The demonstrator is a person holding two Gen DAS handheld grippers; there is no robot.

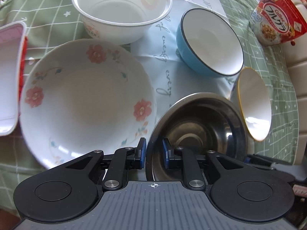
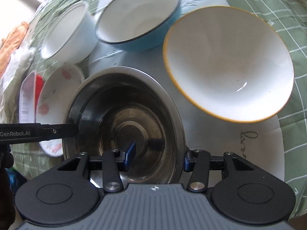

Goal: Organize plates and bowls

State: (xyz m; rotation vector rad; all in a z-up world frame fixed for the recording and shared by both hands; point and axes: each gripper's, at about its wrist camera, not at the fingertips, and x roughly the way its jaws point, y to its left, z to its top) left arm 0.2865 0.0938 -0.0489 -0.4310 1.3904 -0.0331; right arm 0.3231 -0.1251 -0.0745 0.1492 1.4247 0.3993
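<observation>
Nearest the left wrist camera, the left gripper (image 1: 154, 151) straddles the near-left rim of the steel bowl (image 1: 199, 132), one blue pad outside the wall and one inside, the jaws drawn close on that rim with only a thin gap visible. In the right wrist view, the right gripper (image 2: 158, 158) sits over the steel bowl's (image 2: 124, 122) near-right rim, its jaws spread wide with one pad inside the basin and the other outside, neither clearly pressing the metal. The left gripper's black finger (image 2: 63, 130) enters that view from the left and meets the bowl's opposite rim. Just left of the steel bowl lies the flowered plate (image 1: 86, 99), and beyond its left edge a white rectangular tray (image 1: 9, 76). To the right, close beside the steel bowl, stands the yellow-rimmed bowl (image 1: 253, 105). Farther back rest the blue bowl (image 1: 209, 42) and the white plastic bowl (image 1: 120, 9), all on a green checked tablecloth (image 1: 48, 30), with a cereal bag (image 1: 276, 17) at the far right.
</observation>
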